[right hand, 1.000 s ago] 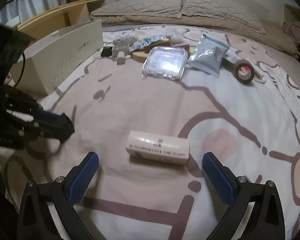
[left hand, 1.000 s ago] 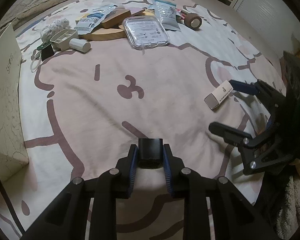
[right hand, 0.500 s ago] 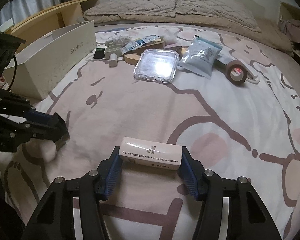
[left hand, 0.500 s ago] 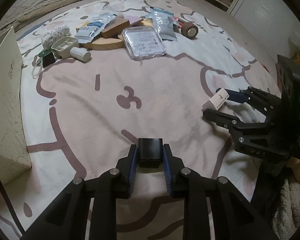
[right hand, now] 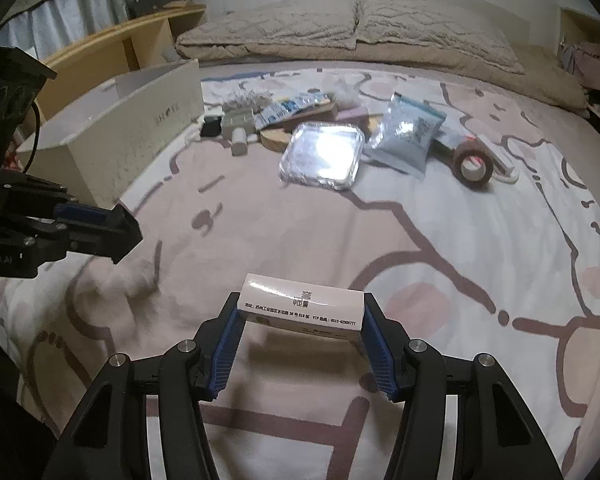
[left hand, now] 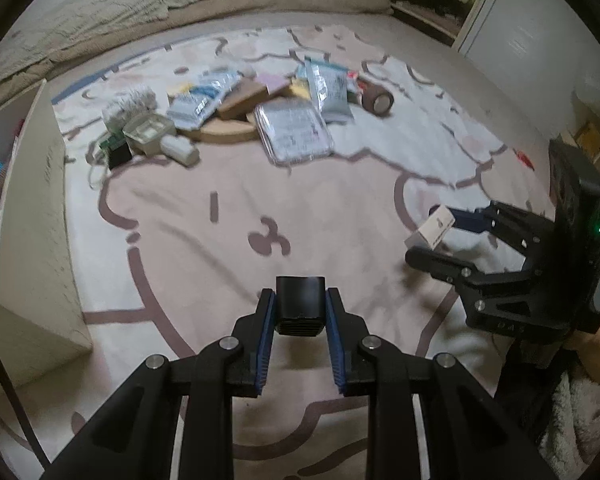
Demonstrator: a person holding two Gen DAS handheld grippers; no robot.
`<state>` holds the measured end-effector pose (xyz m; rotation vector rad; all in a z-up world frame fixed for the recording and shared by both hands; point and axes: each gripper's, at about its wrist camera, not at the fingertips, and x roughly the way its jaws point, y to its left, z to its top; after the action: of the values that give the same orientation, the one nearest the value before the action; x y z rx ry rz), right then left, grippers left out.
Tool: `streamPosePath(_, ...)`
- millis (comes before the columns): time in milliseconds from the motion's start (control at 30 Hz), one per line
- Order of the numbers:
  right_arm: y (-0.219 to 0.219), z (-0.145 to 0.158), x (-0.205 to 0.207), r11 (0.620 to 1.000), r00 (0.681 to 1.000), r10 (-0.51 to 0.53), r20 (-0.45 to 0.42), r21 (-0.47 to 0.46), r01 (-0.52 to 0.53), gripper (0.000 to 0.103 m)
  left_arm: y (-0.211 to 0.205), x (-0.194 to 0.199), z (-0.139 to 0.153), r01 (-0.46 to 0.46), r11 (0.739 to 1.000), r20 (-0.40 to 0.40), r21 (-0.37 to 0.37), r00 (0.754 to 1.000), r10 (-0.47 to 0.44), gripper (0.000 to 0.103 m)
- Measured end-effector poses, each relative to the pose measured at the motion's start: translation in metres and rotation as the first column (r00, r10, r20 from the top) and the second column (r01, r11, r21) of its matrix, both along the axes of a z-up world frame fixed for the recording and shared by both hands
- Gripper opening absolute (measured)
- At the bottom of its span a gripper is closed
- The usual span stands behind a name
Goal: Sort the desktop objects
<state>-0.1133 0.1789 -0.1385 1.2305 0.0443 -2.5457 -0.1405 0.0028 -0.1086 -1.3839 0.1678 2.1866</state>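
My left gripper (left hand: 300,308) is shut on a small black block (left hand: 300,304) and holds it above the patterned blanket (left hand: 260,200). My right gripper (right hand: 300,320) is shut on a long white printed box (right hand: 302,308), lifted a little off the blanket. The right gripper (left hand: 440,236) with the white box (left hand: 432,230) also shows in the left wrist view at the right. The left gripper (right hand: 112,232) shows at the left of the right wrist view. A large open white box (right hand: 140,136) stands at the left.
A pile lies at the far side: a clear plastic case (right hand: 322,156), a silver-blue pouch (right hand: 408,136), a brown tape roll (right hand: 474,164), a round wooden board (right hand: 276,138), a small white cylinder (right hand: 240,144). Pillows (right hand: 340,24) line the back.
My right gripper closed on the white box and lifted it off the blanket. My left gripper kept hold of the black block and rose a little.
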Motion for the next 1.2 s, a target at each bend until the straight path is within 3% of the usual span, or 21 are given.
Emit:
streamPosePath(333,-0.007,0.033,-0.004,0.997,0.994,0.030,-0.104,-0.061,-0.037,0.058,-0.015,-0.001,0.037,-0.039,0.999,-0.116,0.037,0.992,0.043,0.025)
streamPosePath(633,-0.025,0.058,-0.012,0.990,0.979,0.088,-0.182,-0.093,-0.106,0.058,-0.042,-0.004,0.074,-0.126,0.988,-0.213,0.087,0.967,0.142,0.025)
streamPosePath(900,-0.045,0.078,-0.026,0.983,0.967,0.128,-0.219,-0.103,-0.154,0.058,-0.083,-0.008,0.100,-0.251,0.958,-0.270,0.142,0.921,0.281,0.025)
streamPosePath(1100,-0.065,0.090,-0.027,0.972,0.947,0.194,-0.257,-0.081,-0.221,0.058,-0.125,-0.017,0.108,-0.373,0.910,-0.268,0.181,0.872,0.411,0.025)
streamPosePath(1200,-0.074,0.093,-0.029,0.965,0.939,0.223,-0.260,-0.078,-0.251,0.058,-0.147,-0.025,0.115,-0.437,0.877,-0.277,0.199,0.833,0.478,0.025)
